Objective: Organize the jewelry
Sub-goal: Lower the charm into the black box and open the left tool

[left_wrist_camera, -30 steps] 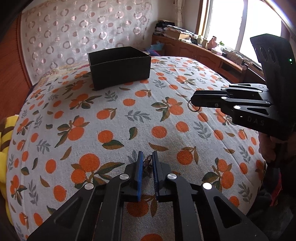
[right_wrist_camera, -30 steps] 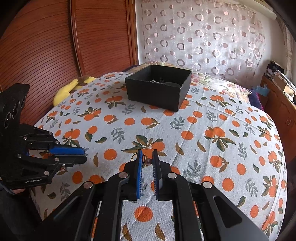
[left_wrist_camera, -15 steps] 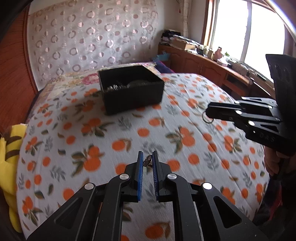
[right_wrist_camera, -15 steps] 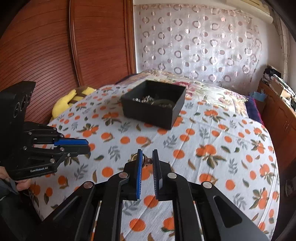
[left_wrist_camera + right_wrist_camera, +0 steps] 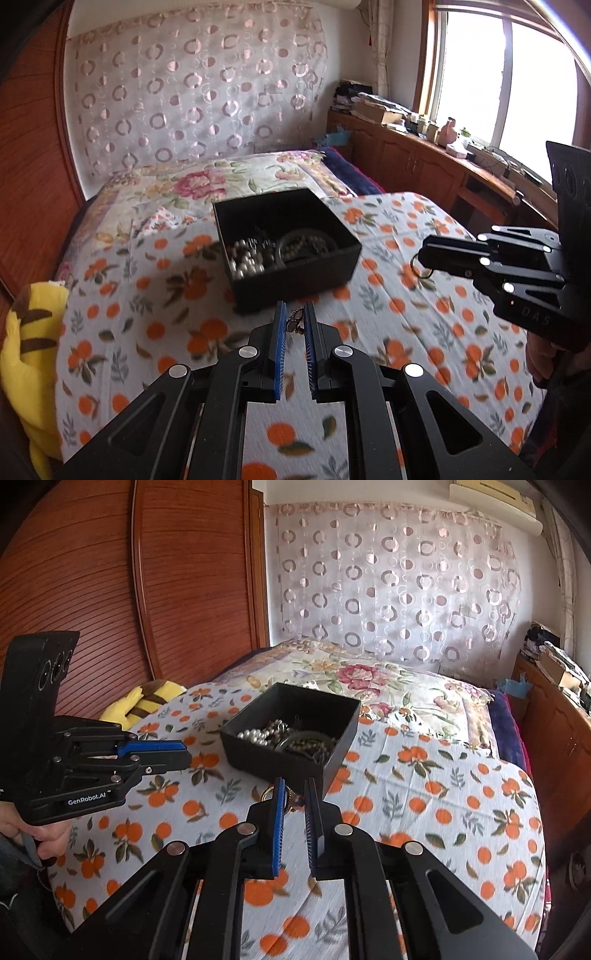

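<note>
A black open box (image 5: 288,243) sits on the orange-print bedspread and holds pearls and several dark bead pieces; it also shows in the right wrist view (image 5: 291,734). My left gripper (image 5: 295,319) is shut on a small dark chain piece (image 5: 295,321), held above the bed just short of the box. My right gripper (image 5: 293,797) is shut on a gold ring piece (image 5: 269,794), also near the box's front wall. In the left wrist view the right gripper (image 5: 424,258) shows with the ring (image 5: 419,266) hanging at its tip.
A yellow plush toy (image 5: 26,332) lies at the bed's left edge. A wooden wardrobe (image 5: 110,590) stands to the left. A wooden cabinet with clutter (image 5: 424,162) runs under the window on the right. A curtain (image 5: 192,103) hangs behind the bed.
Both grippers have risen from the bedspread and moved toward the box, each still holding its piece. The box's contents have come into view.
</note>
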A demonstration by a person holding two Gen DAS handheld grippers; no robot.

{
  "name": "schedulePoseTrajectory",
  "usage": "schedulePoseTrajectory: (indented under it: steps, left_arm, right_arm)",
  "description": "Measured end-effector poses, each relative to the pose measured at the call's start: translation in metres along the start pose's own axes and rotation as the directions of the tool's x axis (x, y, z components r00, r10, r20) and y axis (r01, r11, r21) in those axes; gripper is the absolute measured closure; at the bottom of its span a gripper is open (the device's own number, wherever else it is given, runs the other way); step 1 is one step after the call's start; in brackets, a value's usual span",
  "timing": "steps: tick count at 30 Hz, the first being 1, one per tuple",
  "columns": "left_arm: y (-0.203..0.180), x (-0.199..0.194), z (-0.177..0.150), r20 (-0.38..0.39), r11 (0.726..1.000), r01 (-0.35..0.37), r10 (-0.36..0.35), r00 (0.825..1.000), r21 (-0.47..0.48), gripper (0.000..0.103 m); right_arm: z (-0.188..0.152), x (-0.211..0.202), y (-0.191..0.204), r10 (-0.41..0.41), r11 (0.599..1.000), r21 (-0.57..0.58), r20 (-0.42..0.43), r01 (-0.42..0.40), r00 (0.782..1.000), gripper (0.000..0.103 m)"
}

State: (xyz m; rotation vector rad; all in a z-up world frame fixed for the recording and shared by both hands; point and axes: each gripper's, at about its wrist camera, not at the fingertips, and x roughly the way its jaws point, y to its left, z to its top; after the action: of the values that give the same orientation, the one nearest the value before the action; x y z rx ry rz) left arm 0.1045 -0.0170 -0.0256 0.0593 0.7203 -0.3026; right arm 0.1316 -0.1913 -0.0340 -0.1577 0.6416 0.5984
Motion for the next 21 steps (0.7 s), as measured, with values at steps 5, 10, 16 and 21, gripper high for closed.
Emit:
schedulePoseTrajectory:
  steps: [5, 10, 16, 21]
  left_arm:
    - [0.006, 0.011, 0.018, 0.011, 1.0, -0.006, 0.006, 1.0, -0.006, 0.094]
    - [0.015, 0.025, 0.034, 0.016, 1.0, -0.011, 0.011, 1.0, -0.016, 0.094]
    - [0.022, 0.043, 0.047, 0.01, 1.0, -0.013, 0.013, 1.0, -0.024, 0.094]
    - [0.027, 0.056, 0.057, 0.006, 1.0, -0.012, 0.012, 1.0, -0.026, 0.094]
  right_arm:
    - [0.011, 0.015, -0.011, 0.007, 1.0, 0.008, -0.001, -0.007, 1.0, 0.091]
    - [0.026, 0.034, -0.021, 0.013, 1.0, 0.013, 0.0, -0.013, 1.0, 0.091]
    - [0.039, 0.062, -0.03, 0.037, 0.999, 0.025, -0.016, -0.036, 0.999, 0.091]
    - [0.045, 0.079, -0.03, 0.062, 0.998, 0.031, -0.03, -0.061, 0.998, 0.09]
